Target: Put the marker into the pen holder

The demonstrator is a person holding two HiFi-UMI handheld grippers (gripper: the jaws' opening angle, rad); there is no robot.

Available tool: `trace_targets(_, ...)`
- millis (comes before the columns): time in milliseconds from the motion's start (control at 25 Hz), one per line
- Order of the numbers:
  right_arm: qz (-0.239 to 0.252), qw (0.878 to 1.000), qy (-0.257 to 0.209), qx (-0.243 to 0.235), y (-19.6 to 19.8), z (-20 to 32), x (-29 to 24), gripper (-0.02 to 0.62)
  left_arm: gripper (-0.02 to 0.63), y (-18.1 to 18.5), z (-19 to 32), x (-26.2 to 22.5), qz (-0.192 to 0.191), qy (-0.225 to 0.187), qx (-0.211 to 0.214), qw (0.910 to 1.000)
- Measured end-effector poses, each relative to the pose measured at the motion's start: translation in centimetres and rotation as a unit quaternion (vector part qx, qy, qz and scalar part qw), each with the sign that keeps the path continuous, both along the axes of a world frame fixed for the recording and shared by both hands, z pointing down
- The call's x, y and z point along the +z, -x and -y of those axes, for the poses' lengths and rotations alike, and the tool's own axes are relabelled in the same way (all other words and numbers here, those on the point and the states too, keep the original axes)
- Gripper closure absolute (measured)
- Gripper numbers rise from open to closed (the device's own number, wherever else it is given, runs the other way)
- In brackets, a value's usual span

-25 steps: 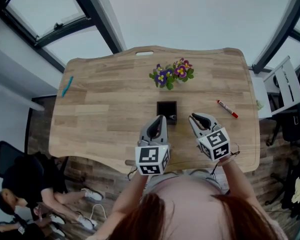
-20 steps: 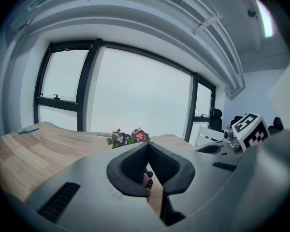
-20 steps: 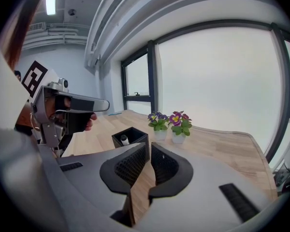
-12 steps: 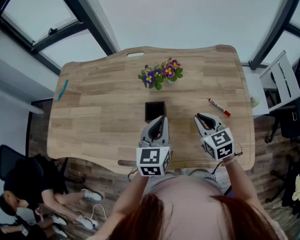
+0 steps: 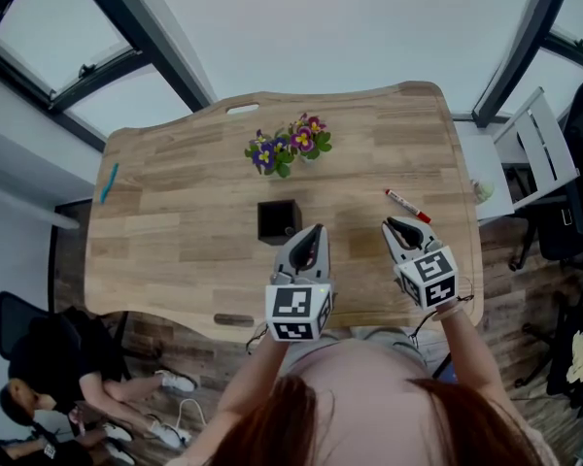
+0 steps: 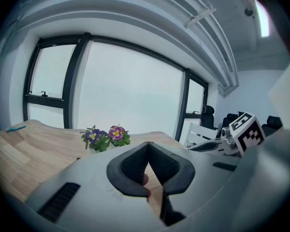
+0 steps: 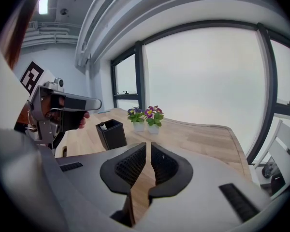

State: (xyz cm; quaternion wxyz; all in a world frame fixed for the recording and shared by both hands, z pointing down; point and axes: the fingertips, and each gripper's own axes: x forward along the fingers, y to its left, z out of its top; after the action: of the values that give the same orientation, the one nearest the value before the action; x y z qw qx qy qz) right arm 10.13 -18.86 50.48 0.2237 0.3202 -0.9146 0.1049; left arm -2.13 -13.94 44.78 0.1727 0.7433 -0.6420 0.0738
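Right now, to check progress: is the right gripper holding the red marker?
No: in the head view the red marker lies on the table beyond the right gripper, not between its jaws.

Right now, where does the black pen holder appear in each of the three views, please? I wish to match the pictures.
Head view: the pen holder stands near the table's middle, just beyond the left gripper.
Left gripper view: not visible.
Right gripper view: left of centre, standing on the wood.
Shared landmark: the purple flowers, farther away than the holder.
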Motion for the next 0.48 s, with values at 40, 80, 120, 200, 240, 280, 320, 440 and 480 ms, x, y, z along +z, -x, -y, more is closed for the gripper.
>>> trace_targets(40, -0.001, 1.0, 0.0, 0.001, -0.5, 0.2, 0.1, 0.569, 0.604, -0.5, 0.2, 0.1, 0.0, 0.0, 0.001, 1.0)
trace_targets(80, -0.001, 1.0, 0.0, 0.003, -1.0, 0.3, 0.1, 0.569, 0.604, -0.9, 0.3, 0.1, -0.001, 0.0, 0.003, 1.0)
trace_targets(120, -0.002, 1.0, 0.001, 0.004, -1.4, 0.5, 0.2, 0.569, 0.604, -1.3, 0.5, 0.2, -0.001, 0.001, 0.004, 1.0)
trace_targets(200, -0.004, 1.0, 0.002, 0.006, -2.3, 0.9, 0.3, 0.569, 0.604, -2.1, 0.9, 0.4, -0.002, 0.002, 0.005, 1.0)
trace_targets(240, -0.005, 1.0, 0.003, 0.007, -2.7, 1.0, 0.4, 0.569, 0.604, -2.5, 1.0, 0.5, -0.002, 0.003, 0.006, 1.0)
trace_targets(280, -0.006, 1.0, 0.003, 0.007, -3.1, 1.2, 0.4, 0.568, 0.604, -2.8, 1.2, 0.5, -0.002, 0.004, 0.006, 1.0)
trace_targets(320, -0.007, 1.0, 0.004, 0.008, -3.6, 1.4, 0.5, 0.569, 0.604, -3.2, 1.3, 0.6, -0.002, 0.004, 0.006, 1.0)
trace_targets(440, -0.01, 1.0, 0.006, 0.009, -4.8, 1.8, 0.8, 0.568, 0.604, -4.3, 1.7, 0.8, -0.003, 0.006, 0.006, 1.0)
trace_targets(480, -0.01, 1.0, 0.006, 0.009, -5.1, 2.0, 0.8, 0.569, 0.604, -4.6, 1.8, 0.9, -0.004, 0.007, 0.005, 1.0)
